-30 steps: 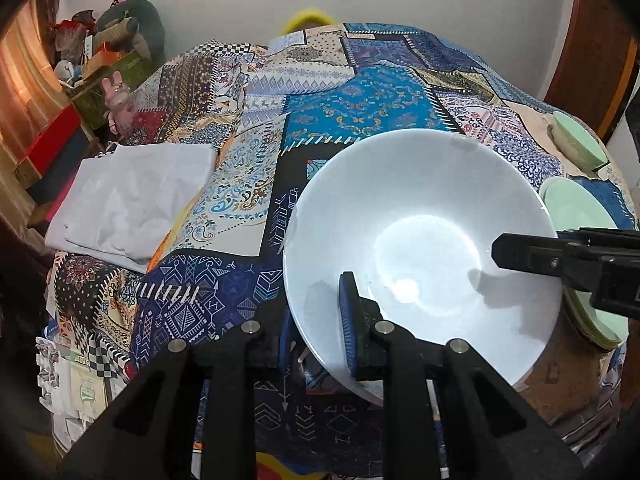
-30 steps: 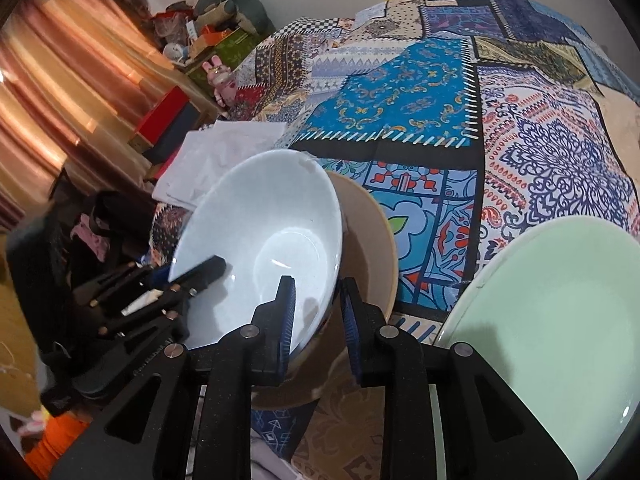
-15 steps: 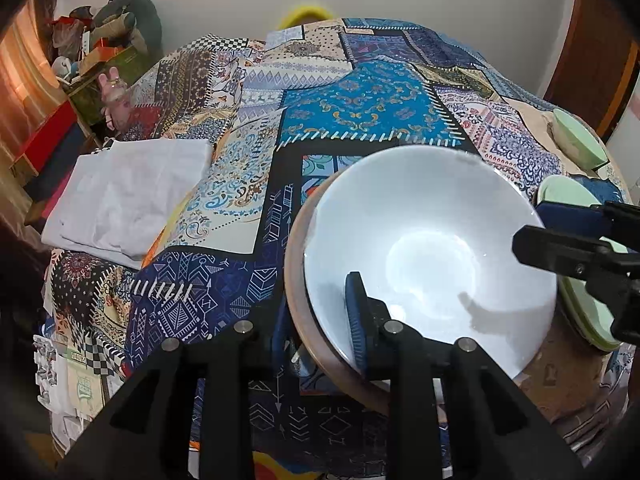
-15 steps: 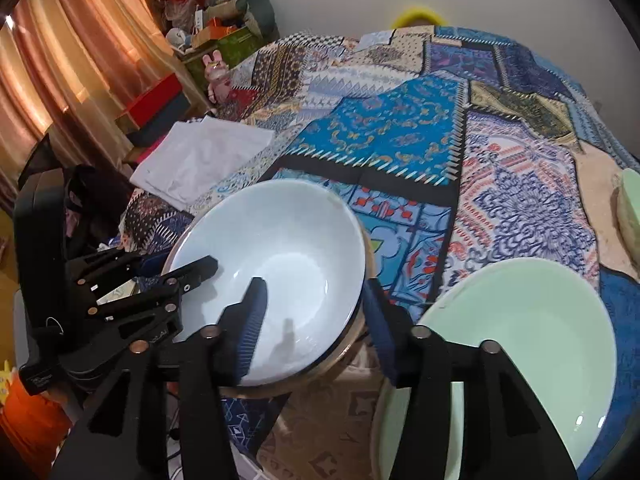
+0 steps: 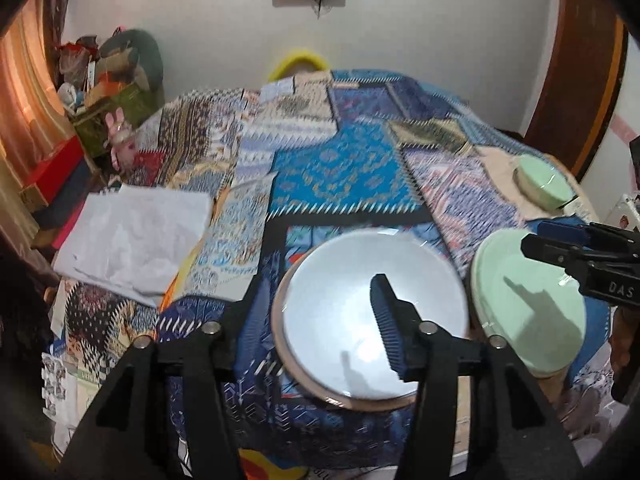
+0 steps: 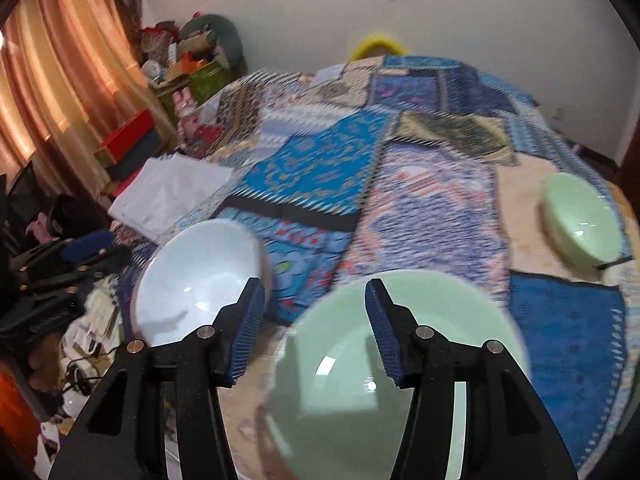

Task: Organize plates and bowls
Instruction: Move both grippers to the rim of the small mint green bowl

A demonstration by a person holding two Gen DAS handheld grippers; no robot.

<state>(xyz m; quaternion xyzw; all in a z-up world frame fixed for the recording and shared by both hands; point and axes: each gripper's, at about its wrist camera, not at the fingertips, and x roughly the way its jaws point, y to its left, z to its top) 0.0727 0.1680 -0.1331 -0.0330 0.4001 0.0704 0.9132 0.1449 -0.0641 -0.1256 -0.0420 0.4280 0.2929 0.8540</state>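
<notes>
Both claws have released the white bowl [image 5: 360, 320], now nested in a brown bowl [image 5: 372, 402].

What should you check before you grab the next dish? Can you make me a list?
1. White bowl let go: ok, it sits in the brown plate, touching no pads.
2. Left gripper ready: ok, jaws opening, nothing pressed between them.
3. Right gripper ready: ok, open and holding nothing.
4. Big green plate free: ok, nothing lies in it.
5. Small green bowl free: ok, it sits apart near the far right edge.
6. Bowl seated level: cannot tell, the picture is blurred.
</notes>
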